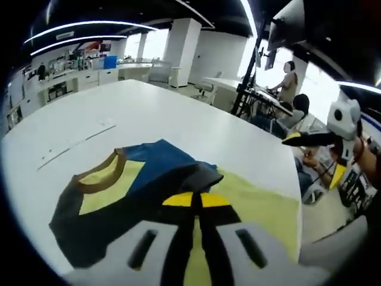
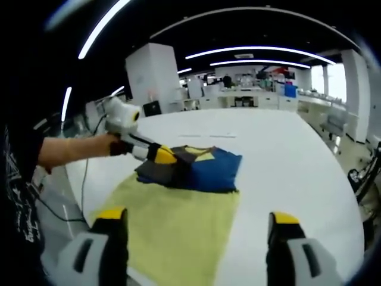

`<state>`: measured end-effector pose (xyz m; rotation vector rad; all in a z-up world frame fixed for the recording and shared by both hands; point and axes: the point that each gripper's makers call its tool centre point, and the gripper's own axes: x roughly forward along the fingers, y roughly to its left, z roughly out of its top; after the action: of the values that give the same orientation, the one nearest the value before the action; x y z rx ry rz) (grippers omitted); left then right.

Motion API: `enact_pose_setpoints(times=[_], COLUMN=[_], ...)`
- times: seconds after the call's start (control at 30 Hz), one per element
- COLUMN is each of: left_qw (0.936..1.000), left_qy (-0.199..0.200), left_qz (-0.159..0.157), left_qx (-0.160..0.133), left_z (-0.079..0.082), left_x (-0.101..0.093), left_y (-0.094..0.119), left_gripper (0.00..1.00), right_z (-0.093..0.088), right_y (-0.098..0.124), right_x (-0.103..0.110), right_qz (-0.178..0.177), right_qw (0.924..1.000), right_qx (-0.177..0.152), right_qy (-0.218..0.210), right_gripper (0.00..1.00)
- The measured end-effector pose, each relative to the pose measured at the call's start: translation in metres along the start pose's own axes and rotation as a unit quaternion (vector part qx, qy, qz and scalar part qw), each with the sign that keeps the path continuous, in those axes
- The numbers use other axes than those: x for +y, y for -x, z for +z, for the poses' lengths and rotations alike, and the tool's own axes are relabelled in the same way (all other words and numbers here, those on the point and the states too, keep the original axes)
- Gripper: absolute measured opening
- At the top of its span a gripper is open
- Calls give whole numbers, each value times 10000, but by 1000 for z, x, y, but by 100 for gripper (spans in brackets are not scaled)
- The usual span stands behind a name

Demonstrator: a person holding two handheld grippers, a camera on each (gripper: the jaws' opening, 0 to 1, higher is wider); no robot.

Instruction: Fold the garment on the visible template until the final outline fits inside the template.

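Observation:
A folded garment (image 1: 137, 190) in black, blue and yellow, with a brown collar, lies bunched on the white table. It rests at one end of the yellow-green template mat (image 1: 265, 208). My left gripper (image 1: 196, 199) has its yellow-tipped jaws pressed together on the garment's dark edge. In the right gripper view the left gripper (image 2: 162, 156) pinches the left side of the garment (image 2: 202, 167), at the far end of the template mat (image 2: 178, 226). My right gripper (image 2: 197, 217) hovers above the mat's near part with jaws wide apart and nothing between them. That right gripper (image 1: 289, 141) hangs in the air off to the right.
The large white table (image 1: 149, 113) stretches far beyond the garment, with thin line marks on it. A person's forearm (image 2: 71, 149) holds the left gripper. People sit at desks (image 1: 286, 89) past the table's edge, beside a black stand. Shelves and benches line the far wall.

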<state>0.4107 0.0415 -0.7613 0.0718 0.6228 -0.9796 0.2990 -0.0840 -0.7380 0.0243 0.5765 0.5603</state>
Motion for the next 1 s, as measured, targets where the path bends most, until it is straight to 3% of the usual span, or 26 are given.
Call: enact_pose_setpoints(times=[0.07,0.27,0.5,0.9,1.0], left_qw=[9999,9951,9944,9874,9848], left_qy=[79,962,971,1464,1582], left_qz=[-35,-216,-327,-255,-395], left_qx=[60,106,248,544,601], left_z=[1,5,6,-9,-12], left_x=[-2,-11,-26,-31,-37], left_y=[-5,-21,-35,-72,-77], left_gripper=[0,0,0,0,0], right_z=[-1,-3,-9,-12,-13], right_y=[0,0,0,-5,-5], right_x=[0,-1,-1,7,7], right_qz=[-5,-17,-31,13,22], right_qw=[10000,10000,10000,9999,9999], right_qx=[6,28,87,121,128], right_qy=[0,5,8,7,0], right_gripper=[99,98,98,98,98])
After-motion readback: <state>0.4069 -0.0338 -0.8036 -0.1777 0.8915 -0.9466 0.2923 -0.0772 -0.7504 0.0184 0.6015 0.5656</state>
